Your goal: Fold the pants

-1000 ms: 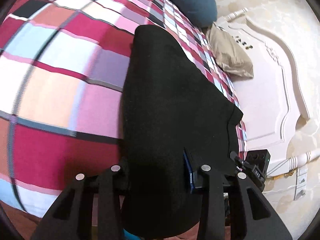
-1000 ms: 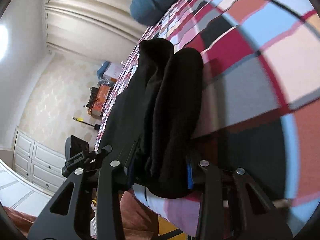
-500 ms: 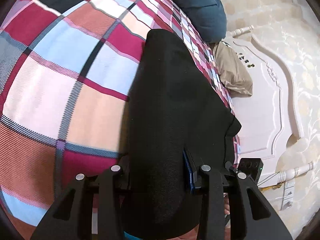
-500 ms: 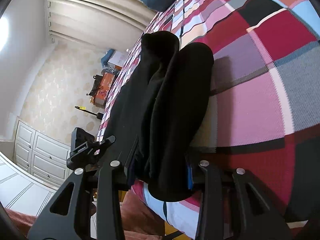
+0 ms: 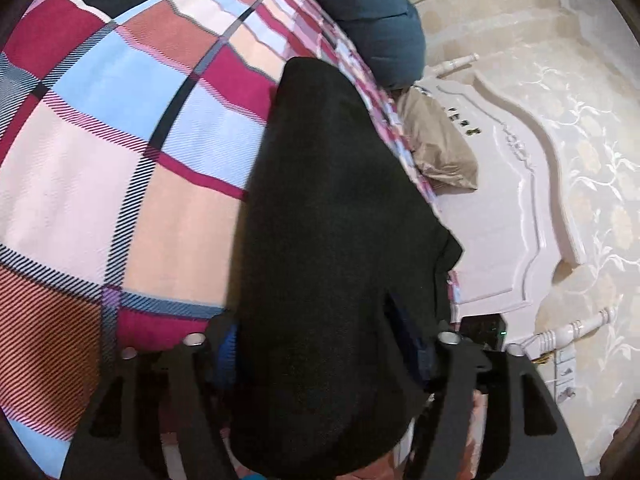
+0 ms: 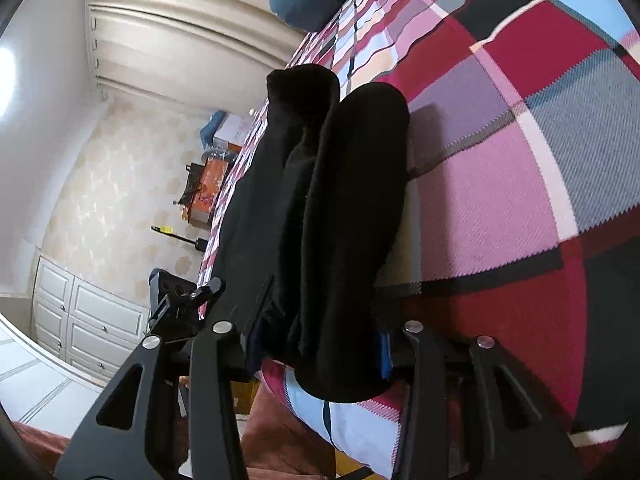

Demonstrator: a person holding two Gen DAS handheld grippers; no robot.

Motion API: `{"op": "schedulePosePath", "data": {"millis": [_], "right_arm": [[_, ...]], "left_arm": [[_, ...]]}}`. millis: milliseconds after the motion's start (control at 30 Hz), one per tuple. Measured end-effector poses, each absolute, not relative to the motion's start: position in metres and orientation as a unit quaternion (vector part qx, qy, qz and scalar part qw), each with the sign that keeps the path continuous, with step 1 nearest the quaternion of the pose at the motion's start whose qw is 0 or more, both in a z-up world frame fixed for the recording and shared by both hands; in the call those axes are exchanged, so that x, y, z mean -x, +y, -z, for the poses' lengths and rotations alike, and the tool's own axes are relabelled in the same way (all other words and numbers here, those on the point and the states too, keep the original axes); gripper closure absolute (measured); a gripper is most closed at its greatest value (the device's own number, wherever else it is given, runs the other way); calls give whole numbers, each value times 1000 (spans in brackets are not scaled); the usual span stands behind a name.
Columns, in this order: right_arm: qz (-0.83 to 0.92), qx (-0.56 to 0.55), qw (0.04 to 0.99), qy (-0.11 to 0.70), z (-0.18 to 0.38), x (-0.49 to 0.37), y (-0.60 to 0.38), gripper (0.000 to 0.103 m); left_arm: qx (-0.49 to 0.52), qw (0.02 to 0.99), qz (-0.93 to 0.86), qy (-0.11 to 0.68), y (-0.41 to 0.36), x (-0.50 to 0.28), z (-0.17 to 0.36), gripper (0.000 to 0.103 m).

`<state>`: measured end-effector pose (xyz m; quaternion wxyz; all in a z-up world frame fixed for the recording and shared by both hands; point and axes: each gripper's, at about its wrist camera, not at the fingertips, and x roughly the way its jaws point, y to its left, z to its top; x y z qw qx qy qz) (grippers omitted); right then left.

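The bed (image 5: 100,184) fills most of both views, covered in a checked cover of red, pink, blue and peach squares. A white carved headboard (image 5: 516,208) stands at its end, with a dark blue pillow (image 5: 376,36) and a tan cushion (image 5: 436,148) beside it. Pale curtains (image 6: 168,28) and white drawers (image 6: 84,320) show in the right wrist view. The black pants (image 5: 332,248) lie folded lengthwise along the bed's edge, their near end bunched. The left hand-held gripper (image 5: 320,364) is spreading, jaws either side of the cloth and no longer pressing it. The right hand-held gripper (image 6: 316,356) is also opening, with the doubled pant fold (image 6: 336,216) between its jaws; whether its pads press the cloth I cannot tell.
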<state>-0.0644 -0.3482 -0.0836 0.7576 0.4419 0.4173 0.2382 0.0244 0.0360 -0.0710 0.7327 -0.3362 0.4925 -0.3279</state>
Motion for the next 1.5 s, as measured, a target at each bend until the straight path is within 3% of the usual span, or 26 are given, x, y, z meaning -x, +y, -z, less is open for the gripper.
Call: {"op": "schedulePosePath", "data": {"millis": [233,467,667,933,1033,1267,1300,1333,1433,1500], "right_arm": [[-239,-456,754,408,81,87,-359,47],[-208,-451,770,400,56,95,-391,21],[-209,-421,781,412,38,34,-396,17],[-225,-424,747,459,67,-24,-375,17],[-225,-406,752,469,66,-30,-366,24],[-213,-384,755,488,71,-35,-361,50],[-213,-382,756,487,71,-34,-360,54],[-214,-382,757,485,71,-34,-360,56],[-213,-380,763,477,68,-35,-359,63],[-213,-371,772,470,63,-35,-357,65]], "left_arm": [[309,754,323,481,51,-15,59,23],[298,788,289,455,86,-21,49,20],[297,783,302,455,81,-63,50,20],[312,745,331,488,50,-132,60,20],[301,735,350,496,34,-148,58,20],[225,752,370,497,-2,-154,57,22],[203,759,372,494,-8,-152,55,38],[183,767,368,493,-12,-151,54,46],[162,781,361,484,-11,-147,51,63],[158,788,350,482,-8,-148,46,68]]}}
